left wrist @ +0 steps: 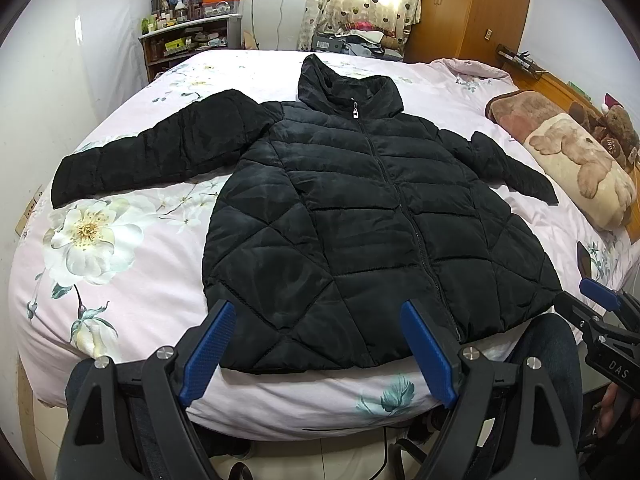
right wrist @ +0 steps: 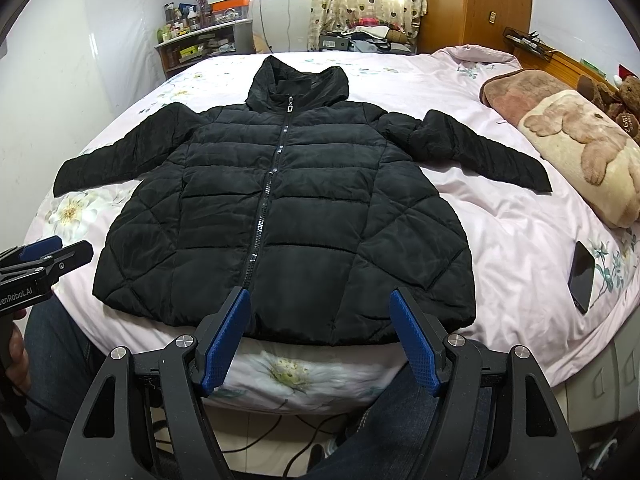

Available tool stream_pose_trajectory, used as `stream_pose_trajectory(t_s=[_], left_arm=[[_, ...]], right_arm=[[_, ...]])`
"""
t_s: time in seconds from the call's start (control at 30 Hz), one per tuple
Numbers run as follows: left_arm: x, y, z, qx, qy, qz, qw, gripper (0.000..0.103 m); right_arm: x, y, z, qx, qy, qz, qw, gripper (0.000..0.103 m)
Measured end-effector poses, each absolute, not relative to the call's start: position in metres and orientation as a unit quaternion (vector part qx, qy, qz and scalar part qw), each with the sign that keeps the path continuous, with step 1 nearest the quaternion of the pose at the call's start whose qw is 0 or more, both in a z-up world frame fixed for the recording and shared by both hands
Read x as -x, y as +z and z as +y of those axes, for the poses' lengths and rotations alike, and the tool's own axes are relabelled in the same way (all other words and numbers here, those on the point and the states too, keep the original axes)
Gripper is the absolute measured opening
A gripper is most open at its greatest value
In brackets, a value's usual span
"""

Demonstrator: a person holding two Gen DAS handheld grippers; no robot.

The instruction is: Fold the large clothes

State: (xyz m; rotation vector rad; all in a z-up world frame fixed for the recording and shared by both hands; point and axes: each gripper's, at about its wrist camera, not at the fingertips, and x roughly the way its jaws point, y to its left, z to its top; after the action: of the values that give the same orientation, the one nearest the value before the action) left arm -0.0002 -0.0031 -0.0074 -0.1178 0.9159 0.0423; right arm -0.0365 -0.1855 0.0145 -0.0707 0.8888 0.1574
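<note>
Your left claw (left wrist: 318, 354) and right claw (right wrist: 320, 338) both hang wide and empty just short of the hem, ready to pinch it; beyond them the black jacket (right wrist: 280, 208) lies zipped, front up on the bed (right wrist: 520, 216), sleeves spread so each can fold inward; nothing is folded yet.

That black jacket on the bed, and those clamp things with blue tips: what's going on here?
A person at the foot of the bed holds a two-finger gripper in each hand, set to fold the black puffer jacket. It lies flat, zipped, sleeves spread to both sides. The left gripper and right gripper both hover open near the hem, gripping nothing, so no fold is made yet. A phone and a folded blanket lie to the right.
</note>
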Motion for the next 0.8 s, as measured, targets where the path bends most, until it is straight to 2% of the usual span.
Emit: stream_pose_trajectory(t_s=[0.8], left_arm=[[-0.038,-0.03,0.021,0.042,0.032,0.446,0.893,0.086]], right_arm=[[-0.004,0.004,-0.174,0.041,0.09,0.438,0.894,0.072]])
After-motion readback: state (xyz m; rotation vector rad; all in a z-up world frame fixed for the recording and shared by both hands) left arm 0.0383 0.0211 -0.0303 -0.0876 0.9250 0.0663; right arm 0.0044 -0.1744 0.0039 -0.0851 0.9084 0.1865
